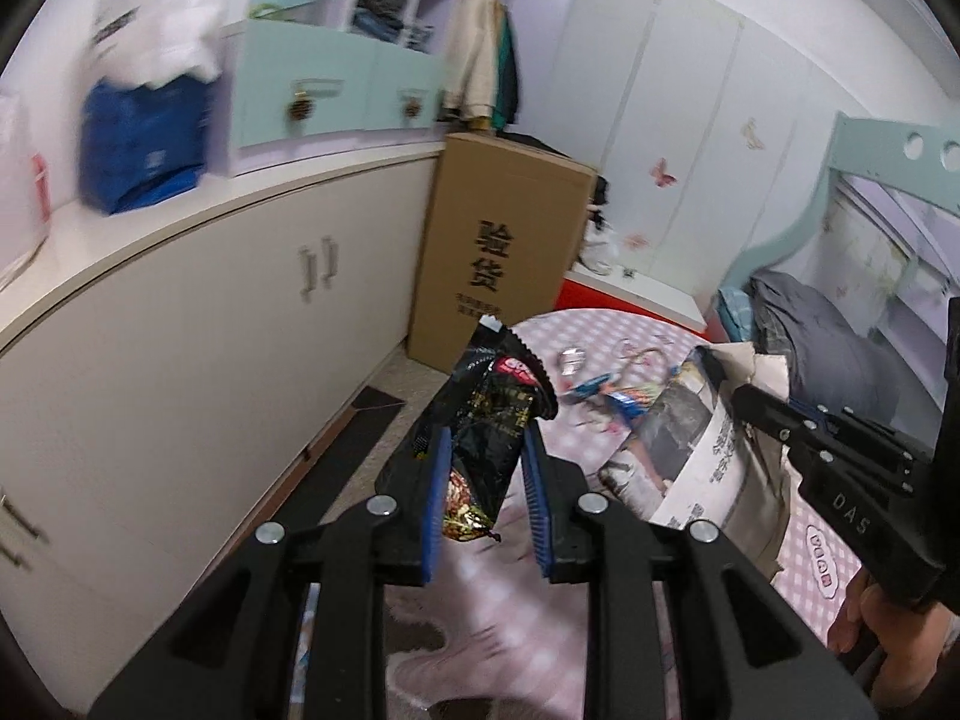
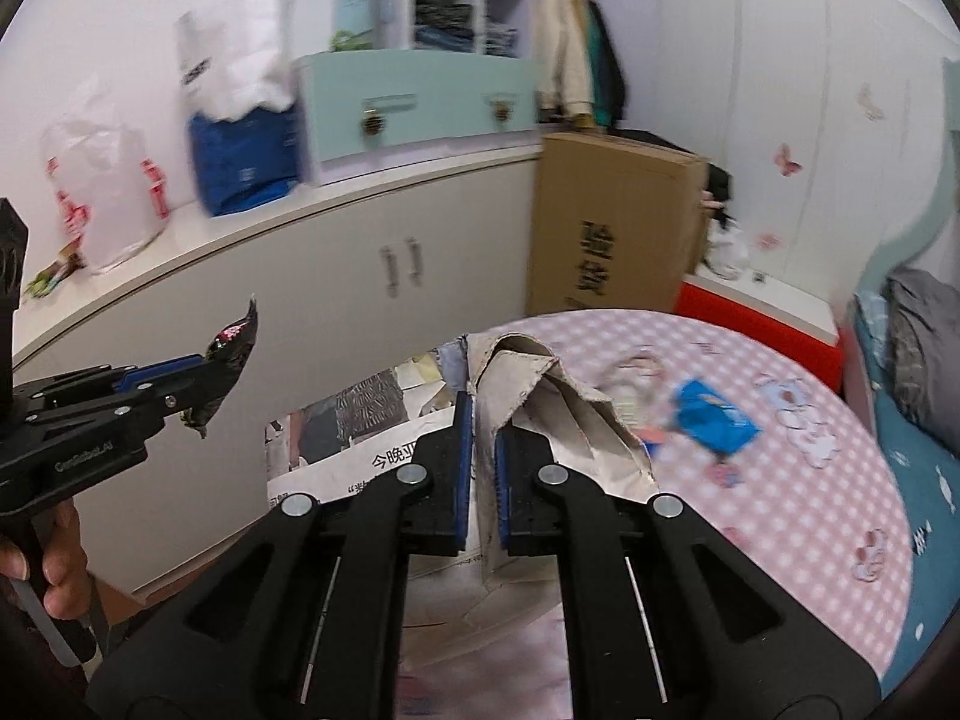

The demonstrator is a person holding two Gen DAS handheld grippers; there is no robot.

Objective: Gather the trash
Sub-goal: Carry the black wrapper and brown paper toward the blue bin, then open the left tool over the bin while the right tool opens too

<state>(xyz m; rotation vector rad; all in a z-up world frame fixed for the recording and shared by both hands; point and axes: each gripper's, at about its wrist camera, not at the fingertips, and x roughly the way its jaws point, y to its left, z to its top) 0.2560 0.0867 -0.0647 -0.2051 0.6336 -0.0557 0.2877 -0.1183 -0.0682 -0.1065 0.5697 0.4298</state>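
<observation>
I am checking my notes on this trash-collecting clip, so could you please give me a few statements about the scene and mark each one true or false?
1. The left gripper holds a black snack wrapper. True.
2. The right gripper is open and empty. False: it is shut on a folded newspaper.
3. A blue wrapper lies on the pink checked cloth. True.
4. The cardboard box lies flat on the bed. False: it stands upright on the floor beside the white cabinet.
5. A blue bag sits on the cabinet top. True.
</observation>
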